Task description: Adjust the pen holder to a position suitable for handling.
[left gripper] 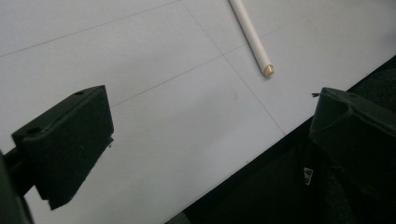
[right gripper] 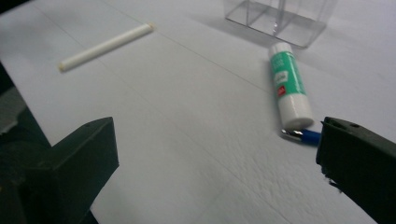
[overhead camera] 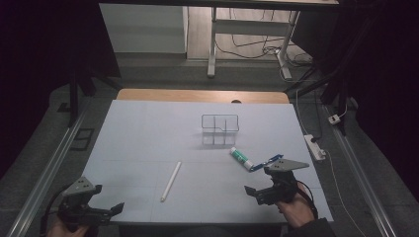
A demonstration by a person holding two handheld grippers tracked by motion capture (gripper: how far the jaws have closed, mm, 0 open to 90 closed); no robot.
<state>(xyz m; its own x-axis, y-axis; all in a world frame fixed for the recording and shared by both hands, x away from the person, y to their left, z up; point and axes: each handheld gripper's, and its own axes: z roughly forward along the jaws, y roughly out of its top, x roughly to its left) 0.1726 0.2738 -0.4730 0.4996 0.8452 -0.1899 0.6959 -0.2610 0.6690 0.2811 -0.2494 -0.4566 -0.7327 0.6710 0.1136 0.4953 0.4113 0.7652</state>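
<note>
Both grippers hang released and empty at the near edge, likely poised to start; the right gripper (overhead camera: pixel 258 191) sits nearest the glue stick (overhead camera: pixel 241 158), just nearside of the clear organizer (overhead camera: pixel 220 129); the left gripper (overhead camera: pixel 106 209) faces the white stick (overhead camera: pixel 171 180).

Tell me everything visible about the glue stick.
The glue stick is a short cylinder with a green label carrying a small red patch, and white ends. It looks plastic and appears closed. It lies flat on the white table sheet, just in front of the clear divided box without touching it. Its near end lies against a blue pen. The right claw is open close by, not touching it.
</note>
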